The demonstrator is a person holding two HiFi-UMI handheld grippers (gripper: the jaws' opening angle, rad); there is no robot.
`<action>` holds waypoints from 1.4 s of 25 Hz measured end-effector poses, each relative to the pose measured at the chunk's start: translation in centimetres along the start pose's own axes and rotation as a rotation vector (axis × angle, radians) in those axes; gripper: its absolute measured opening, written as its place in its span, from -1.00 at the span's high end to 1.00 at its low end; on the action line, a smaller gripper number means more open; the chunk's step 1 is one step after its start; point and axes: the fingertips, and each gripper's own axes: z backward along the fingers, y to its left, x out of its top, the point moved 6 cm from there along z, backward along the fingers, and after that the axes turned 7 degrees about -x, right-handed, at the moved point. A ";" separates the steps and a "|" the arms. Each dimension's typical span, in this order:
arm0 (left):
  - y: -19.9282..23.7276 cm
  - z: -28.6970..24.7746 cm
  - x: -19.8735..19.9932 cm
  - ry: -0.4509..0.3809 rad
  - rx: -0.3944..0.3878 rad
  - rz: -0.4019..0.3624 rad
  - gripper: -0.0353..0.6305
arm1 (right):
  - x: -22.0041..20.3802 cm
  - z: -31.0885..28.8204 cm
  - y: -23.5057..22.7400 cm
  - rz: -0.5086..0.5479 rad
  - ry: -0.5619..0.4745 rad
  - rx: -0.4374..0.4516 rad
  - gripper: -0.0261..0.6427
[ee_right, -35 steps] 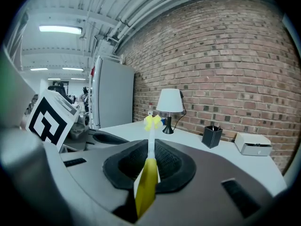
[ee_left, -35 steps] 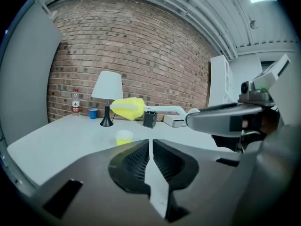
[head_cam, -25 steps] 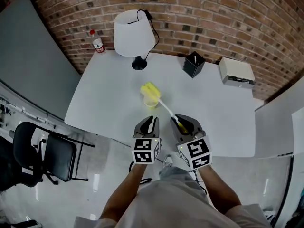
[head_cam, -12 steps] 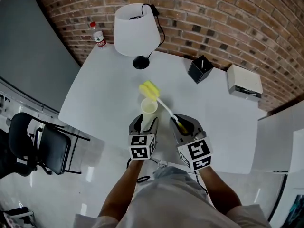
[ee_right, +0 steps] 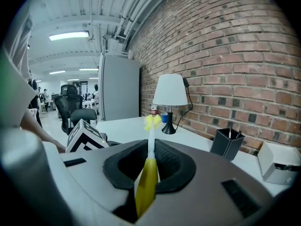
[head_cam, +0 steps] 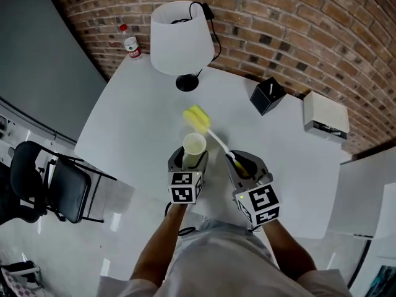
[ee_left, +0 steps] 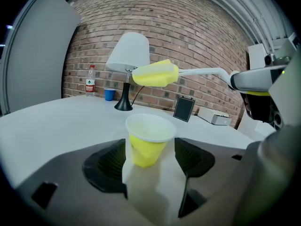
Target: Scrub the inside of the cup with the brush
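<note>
The small yellow thin-walled plastic cup (ee_left: pixel 147 142) stands upright near the white bench's (head_cam: pixel 133 119) near edge. It sits between the jaws of the left hand-held gripper (ee_left: pixel 150 163), which have just been opening and stand wide, clear of it. The right hand-held gripper (ee_right: pixel 150 169) clamps the yellow-handled sponge brush (ee_right: pixel 149 140). The cup looks light, crushable and easily tipped, so grip its wall gently, below the rim.

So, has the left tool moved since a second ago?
Yes. The left tool has advanced toward the lamp base; its jaws, just opened wider, now stand either side of the cup.
</note>
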 end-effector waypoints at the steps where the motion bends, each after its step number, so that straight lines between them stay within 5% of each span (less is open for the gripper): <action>1: 0.0 -0.2 0.1 0.005 0.002 -0.008 -0.04 | -0.1 -0.1 -0.1 0.000 0.002 0.004 0.80; 18: 0.0 -0.7 2.2 0.076 -0.016 -0.190 0.00 | 0.7 0.2 -0.8 0.065 0.031 0.053 0.80; 35: 3.2 5.2 6.1 0.148 -0.188 -0.546 0.03 | 7.4 4.8 2.2 0.510 0.121 0.171 0.80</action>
